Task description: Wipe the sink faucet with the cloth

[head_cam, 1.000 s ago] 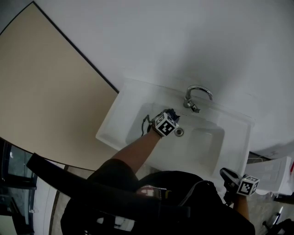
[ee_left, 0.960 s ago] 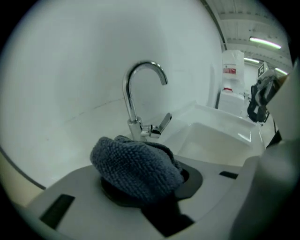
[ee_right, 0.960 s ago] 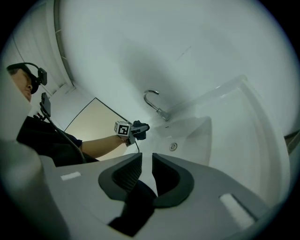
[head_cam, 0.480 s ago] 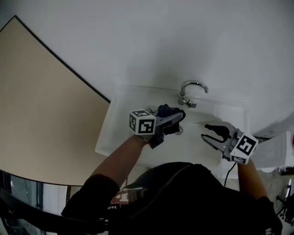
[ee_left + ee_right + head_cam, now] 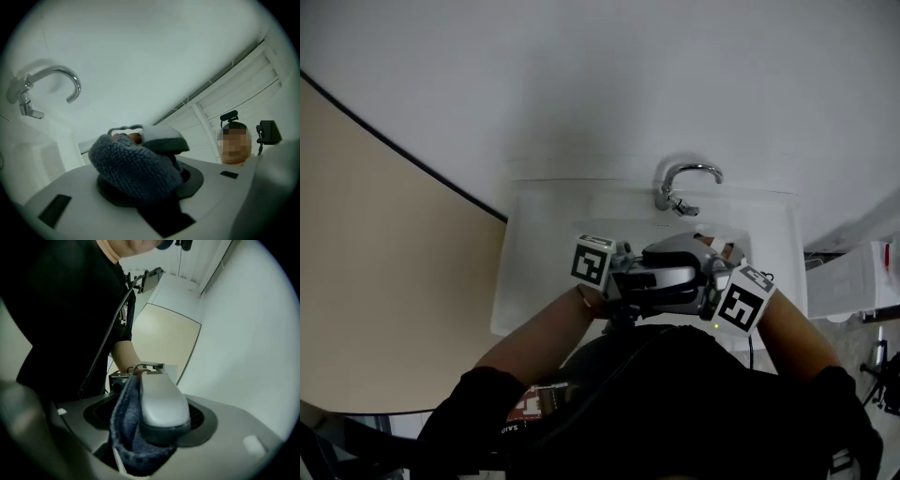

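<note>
The left gripper [image 5: 140,145] grasps the bunched blue-grey cloth [image 5: 133,166], its jaws having just eased apart a little; the right gripper [image 5: 140,411] has just been opening wide, with a fold of the same cloth between its jaws (its pads not visibly pressing); the two meet tip to tip just below the faucet [image 5: 680,187], clear of it, above the sink [image 5: 530,281].

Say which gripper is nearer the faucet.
Left: the left gripper sits just before the faucet, the right gripper beside it, nearer the person. Both have just been opening, cloth between their fingers.
</note>
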Demonstrator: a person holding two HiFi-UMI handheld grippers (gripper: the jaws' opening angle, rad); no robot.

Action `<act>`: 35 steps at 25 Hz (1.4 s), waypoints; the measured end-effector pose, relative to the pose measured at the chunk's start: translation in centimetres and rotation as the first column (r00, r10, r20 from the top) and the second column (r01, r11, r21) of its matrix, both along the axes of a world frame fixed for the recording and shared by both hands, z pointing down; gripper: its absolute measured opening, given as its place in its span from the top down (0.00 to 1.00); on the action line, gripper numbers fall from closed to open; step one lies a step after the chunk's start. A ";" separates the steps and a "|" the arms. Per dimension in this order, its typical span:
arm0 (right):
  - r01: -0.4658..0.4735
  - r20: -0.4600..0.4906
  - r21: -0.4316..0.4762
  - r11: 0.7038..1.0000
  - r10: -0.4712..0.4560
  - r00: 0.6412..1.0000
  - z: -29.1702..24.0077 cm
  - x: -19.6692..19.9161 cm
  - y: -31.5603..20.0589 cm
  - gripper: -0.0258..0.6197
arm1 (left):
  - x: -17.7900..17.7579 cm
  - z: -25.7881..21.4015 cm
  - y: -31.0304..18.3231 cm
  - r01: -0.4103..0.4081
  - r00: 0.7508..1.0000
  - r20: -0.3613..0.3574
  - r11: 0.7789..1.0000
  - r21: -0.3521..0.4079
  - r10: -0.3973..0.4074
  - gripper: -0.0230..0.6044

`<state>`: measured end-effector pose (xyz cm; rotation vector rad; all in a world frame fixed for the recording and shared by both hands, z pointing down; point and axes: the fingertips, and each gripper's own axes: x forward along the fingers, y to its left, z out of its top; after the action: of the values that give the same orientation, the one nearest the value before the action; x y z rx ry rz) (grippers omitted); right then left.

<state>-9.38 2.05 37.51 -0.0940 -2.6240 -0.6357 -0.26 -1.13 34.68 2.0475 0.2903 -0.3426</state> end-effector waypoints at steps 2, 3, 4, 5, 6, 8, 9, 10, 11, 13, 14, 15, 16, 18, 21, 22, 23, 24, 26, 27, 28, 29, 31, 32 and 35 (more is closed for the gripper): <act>-0.017 -0.029 0.000 1.000 0.017 0.999 0.7 0.7 -0.5 0.50 | 0.3 0.8 -0.4 0.016 1.000 0.005 0.999 -0.035 -0.016 0.71; -0.034 -0.038 0.000 0.999 0.034 0.999 1.1 1.2 -0.9 0.57 | 0.4 1.3 -0.7 0.024 1.000 0.005 0.998 -0.060 -0.024 0.65; -0.045 -0.042 -0.009 0.999 0.044 0.998 1.4 1.6 -1.1 0.61 | 0.5 1.6 -0.7 0.026 1.000 0.004 0.997 -0.075 -0.026 0.61; -0.050 -0.040 -0.026 0.998 0.049 0.998 1.6 2.0 -1.1 0.64 | 0.7 1.9 -0.6 0.028 1.000 0.007 0.997 -0.073 -0.027 0.58; -0.053 -0.038 -0.045 0.998 0.051 0.998 1.9 2.4 -0.9 0.66 | 0.8 2.4 -0.5 0.032 0.999 0.015 0.997 -0.069 -0.031 0.56; -0.067 -0.042 -0.076 0.995 0.064 0.997 2.5 3.5 -1.0 0.70 | 0.2 3.9 -0.3 0.049 0.999 0.025 0.991 -0.128 -0.046 0.54; -0.079 -0.048 -0.084 0.993 0.076 0.996 2.7 4.3 -1.4 0.71 | -0.6 4.8 -0.5 0.074 0.997 0.026 0.981 -0.181 -0.070 0.54; -0.092 -0.046 -0.084 0.992 0.088 0.995 2.8 5.1 -2.1 0.72 | -1.8 5.7 -1.0 0.111 0.994 0.023 0.967 -0.228 -0.109 0.54; -0.110 -0.030 -0.076 0.991 0.108 0.994 2.5 5.9 -3.3 0.73 | -3.3 6.4 -1.5 0.156 0.987 0.015 0.952 -0.264 -0.157 0.54; -0.225 0.027 -0.068 0.972 0.227 0.974 1.0 7.3 -7.5 0.73 | -6.9 7.0 -2.6 0.247 0.966 0.001 0.928 -0.280 -0.257 0.54; -0.326 0.035 -0.069 0.943 0.329 0.944 0.1 8.2 -10.5 0.73 | -8.6 7.2 -2.9 0.291 0.954 0.003 0.923 -0.251 -0.300 0.54; -0.424 0.008 -0.037 0.905 0.425 0.905 -0.7 9.2 -13.8 0.73 | -10.0 7.2 -3.2 0.333 0.941 0.007 0.922 -0.197 -0.339 0.54; -0.492 -0.049 0.046 0.869 0.494 0.868 -1.1 10.4 -17.1 0.73 | -11.0 7.1 -3.5 0.375 0.926 0.008 0.918 -0.130 -0.377 0.54; -0.514 -0.205 0.246 0.822 0.562 0.801 -0.3 12.3 -22.9 0.73 | -12.0 6.8 -3.5 0.450 0.893 0.006 0.893 0.008 -0.450 0.54; -0.492 -0.367 0.316 0.811 0.583 0.725 3.9 11.9 -26.5 0.73 | -14.2 7.3 -3.3 0.516 0.832 0.077 0.817 0.258 -0.550 0.54; -0.492 -0.388 0.305 0.815 0.578 0.718 4.8 10.9 -26.6 0.73 | -15.3 7.6 -3.3 0.524 0.802 0.107 0.779 0.345 -0.587 0.55; -0.485 -0.409 0.300 0.821 0.571 0.712 5.3 9.8 -26.7 0.73 | -16.3 8.0 -3.4 0.528 0.769 0.130 0.736 0.423 -0.626 0.58; -0.472 -0.437 0.304 0.828 0.561 0.703 5.7 8.7 -26.9 0.73 | -17.3 8.3 -3.5 0.533 0.734 0.142 0.694 0.484 -0.664 0.62; -0.424 -0.516 0.328 0.844 0.536 0.668 6.9 6.7 -27.5 0.73 | -19.0 8.6 -3.7 0.553 0.684 0.142 0.636 0.538 -0.715 0.76; -0.391 -0.570 0.344 0.854 0.521 0.636 8.0 5.7 -27.7 0.73 | -19.7 8.5 -3.8 0.569 0.675 0.134 0.628 0.532 -0.725 0.80; -0.353 -0.630 0.361 0.863 0.505 0.590 9.4 4.8 -27.9 0.74 | -20.2 8.4 -3.8 0.582 0.672 0.129 0.628 0.518 -0.729 0.80; -0.310 -0.692 0.378 0.872 0.489 0.531 11.3 4.0 -28.1 0.74 | -20.6 8.6 -3.7 0.585 0.671 0.131 0.629 0.513 -0.730 0.80; -0.223 -0.805 0.398 0.890 0.456 0.379 15.5 3.3 -28.4 0.74 | -21.3 10.0 -3.1 0.567 0.666 0.146 0.623 0.539 -0.732 0.80; -0.185 -0.849 0.400 0.898 0.439 0.295 17.5 3.4 -28.5 0.74 | -21.5 10.6 -2.8 0.557 0.661 0.153 0.618 0.555 -0.734 0.80; -0.137 -0.912 0.384 0.913 0.399 0.100 21.3 4.0 -29.0 0.74 | -21.9 10.7 -1.7 0.535 0.644 0.189 0.613 0.581 -0.741 0.80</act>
<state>-5.43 -26.93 58.82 0.0464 -1.1472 -0.4330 -22.15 -2.78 45.38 2.6097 -0.7675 -0.2752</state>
